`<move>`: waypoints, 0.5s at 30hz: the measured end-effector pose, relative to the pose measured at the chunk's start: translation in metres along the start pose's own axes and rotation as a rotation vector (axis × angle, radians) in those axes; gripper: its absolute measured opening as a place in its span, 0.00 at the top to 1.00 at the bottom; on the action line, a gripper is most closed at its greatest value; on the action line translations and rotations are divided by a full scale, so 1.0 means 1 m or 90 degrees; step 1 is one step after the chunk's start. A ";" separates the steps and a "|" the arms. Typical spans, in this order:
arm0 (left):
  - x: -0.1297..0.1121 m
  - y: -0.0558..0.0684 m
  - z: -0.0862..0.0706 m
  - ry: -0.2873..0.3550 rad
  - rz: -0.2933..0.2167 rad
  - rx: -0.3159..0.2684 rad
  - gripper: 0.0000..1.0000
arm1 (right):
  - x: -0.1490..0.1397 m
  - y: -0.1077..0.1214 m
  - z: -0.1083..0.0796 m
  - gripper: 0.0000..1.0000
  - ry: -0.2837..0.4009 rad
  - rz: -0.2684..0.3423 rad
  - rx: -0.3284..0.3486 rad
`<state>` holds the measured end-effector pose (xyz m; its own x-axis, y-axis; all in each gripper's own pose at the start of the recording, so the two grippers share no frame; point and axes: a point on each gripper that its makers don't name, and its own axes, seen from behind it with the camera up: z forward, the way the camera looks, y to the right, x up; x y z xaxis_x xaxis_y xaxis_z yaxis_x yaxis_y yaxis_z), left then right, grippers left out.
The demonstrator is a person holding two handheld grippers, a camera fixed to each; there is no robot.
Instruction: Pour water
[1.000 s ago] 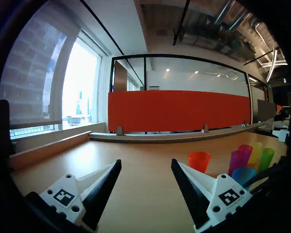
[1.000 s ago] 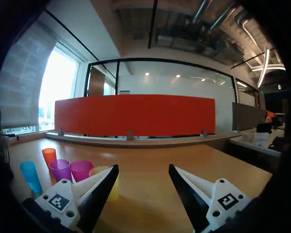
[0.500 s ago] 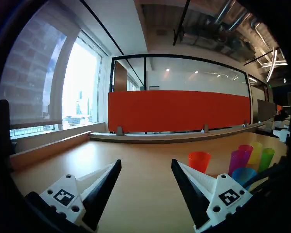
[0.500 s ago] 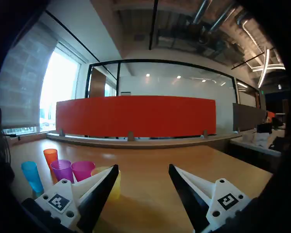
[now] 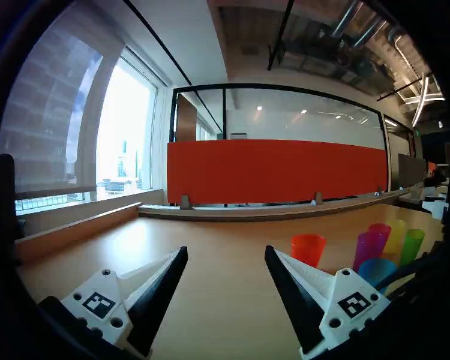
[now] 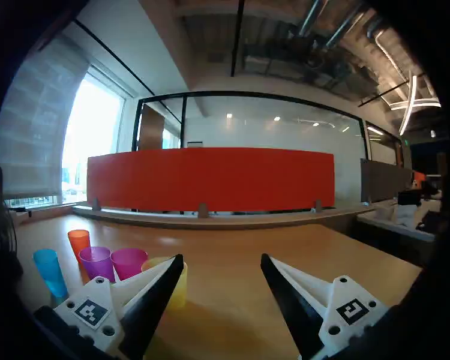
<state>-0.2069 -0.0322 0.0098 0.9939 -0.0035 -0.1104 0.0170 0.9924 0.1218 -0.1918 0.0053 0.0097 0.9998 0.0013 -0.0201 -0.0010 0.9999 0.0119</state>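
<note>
Several coloured plastic cups stand on a wooden table [image 5: 225, 240]. In the left gripper view, an orange cup [image 5: 308, 248], a purple cup [image 5: 369, 251], a magenta cup [image 5: 381, 230], a yellow cup [image 5: 397, 234], a green cup [image 5: 411, 245] and a blue cup [image 5: 378, 271] sit to the right of my left gripper [image 5: 225, 258], which is open and empty. In the right gripper view, a blue cup [image 6: 48, 272], an orange cup [image 6: 78, 241], a purple cup [image 6: 96, 262], a magenta cup [image 6: 128, 262] and a yellow cup [image 6: 178, 288] sit left of my open, empty right gripper [image 6: 221, 264].
A red divider panel [image 5: 276, 171] runs along the table's far edge. Bright windows [image 5: 123, 138] and a low ledge [image 5: 75, 228] lie to the left. Another desk [image 6: 399, 225] with items stands at the right beyond the table's edge.
The right gripper view has shifted very slightly, so the cups sit a touch further right in it. The left gripper view is unchanged.
</note>
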 end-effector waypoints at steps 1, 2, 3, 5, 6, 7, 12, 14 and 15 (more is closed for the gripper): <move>0.000 0.000 0.000 0.000 0.000 0.000 0.05 | 0.000 0.000 0.000 0.00 0.000 0.000 0.000; 0.000 0.000 0.000 0.000 0.000 0.000 0.05 | 0.000 0.000 0.000 0.00 0.000 0.000 0.000; 0.000 0.000 0.000 0.000 0.000 0.000 0.05 | 0.000 0.000 0.000 0.00 0.000 0.000 0.000; 0.000 0.000 0.000 0.000 0.000 0.000 0.05 | 0.000 0.000 0.001 0.00 0.000 0.000 0.000; 0.000 0.000 0.000 0.000 0.000 0.000 0.05 | 0.000 0.000 0.001 0.00 0.000 0.000 0.000; 0.000 0.000 0.000 0.000 0.000 0.000 0.05 | 0.000 0.000 0.001 0.00 0.000 0.000 0.000; 0.000 -0.001 0.000 0.000 0.000 0.000 0.05 | 0.000 0.000 0.001 0.00 0.000 0.000 0.000; 0.001 -0.001 0.000 0.000 0.000 0.000 0.05 | 0.000 0.000 0.000 0.00 0.000 0.000 0.000; 0.001 -0.001 0.000 0.000 0.000 0.000 0.05 | 0.000 0.000 0.000 0.00 0.000 0.000 0.000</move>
<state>-0.2059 -0.0333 0.0092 0.9939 -0.0034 -0.1098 0.0169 0.9924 0.1217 -0.1916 0.0049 0.0099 0.9998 0.0015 -0.0196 -0.0013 0.9999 0.0119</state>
